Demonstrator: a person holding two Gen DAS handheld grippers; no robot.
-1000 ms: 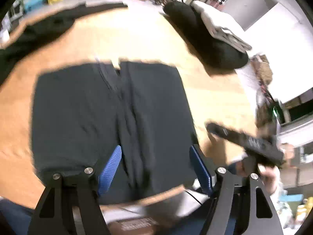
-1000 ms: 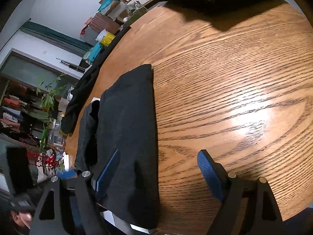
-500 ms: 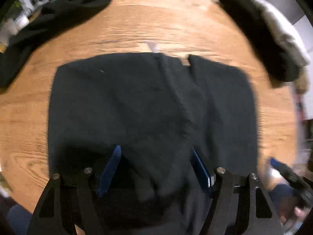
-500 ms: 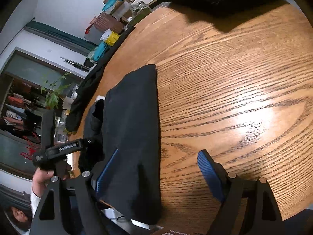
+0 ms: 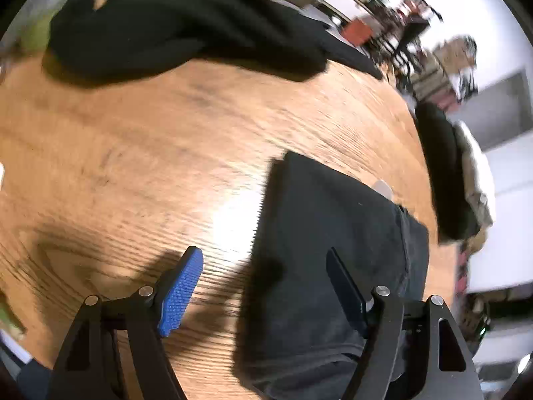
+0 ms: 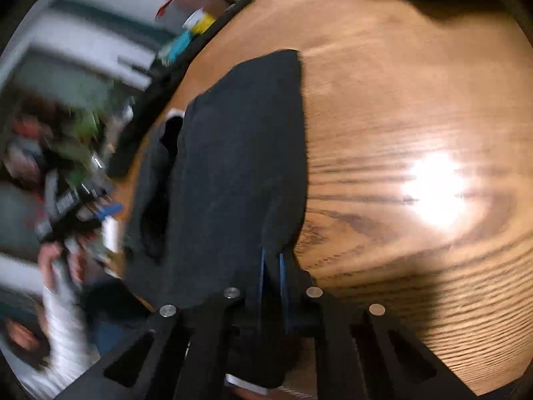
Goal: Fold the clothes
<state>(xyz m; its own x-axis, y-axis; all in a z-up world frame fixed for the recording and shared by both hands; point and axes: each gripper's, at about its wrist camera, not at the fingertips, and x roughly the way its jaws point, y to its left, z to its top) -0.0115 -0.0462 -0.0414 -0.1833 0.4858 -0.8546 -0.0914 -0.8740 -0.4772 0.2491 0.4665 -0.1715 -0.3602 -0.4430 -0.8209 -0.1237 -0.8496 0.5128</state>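
A black garment [image 5: 333,233] lies folded flat on the round wooden table [image 5: 133,150]. My left gripper [image 5: 263,266] hovers over the garment's left edge with its jaws opening. One blue pad [image 5: 181,286] is above bare wood, the other over the cloth, and neither presses on it. In the right wrist view the same garment [image 6: 240,150] stretches away from me. My right gripper [image 6: 271,261] is closing, its blue pads almost together on a pinch of the garment's near right edge.
Another black garment [image 5: 166,33] is draped along the table's far side. A dark and pale pile [image 5: 443,173] sits at the right rim. A person's hand [image 6: 53,260] with the other gripper shows at the left, blurred. Bare wood [image 6: 416,100] lies right of the garment.
My left gripper swung from above the garment's middle to its left edge. My right gripper went from wide open to pinched on the garment's near right edge.
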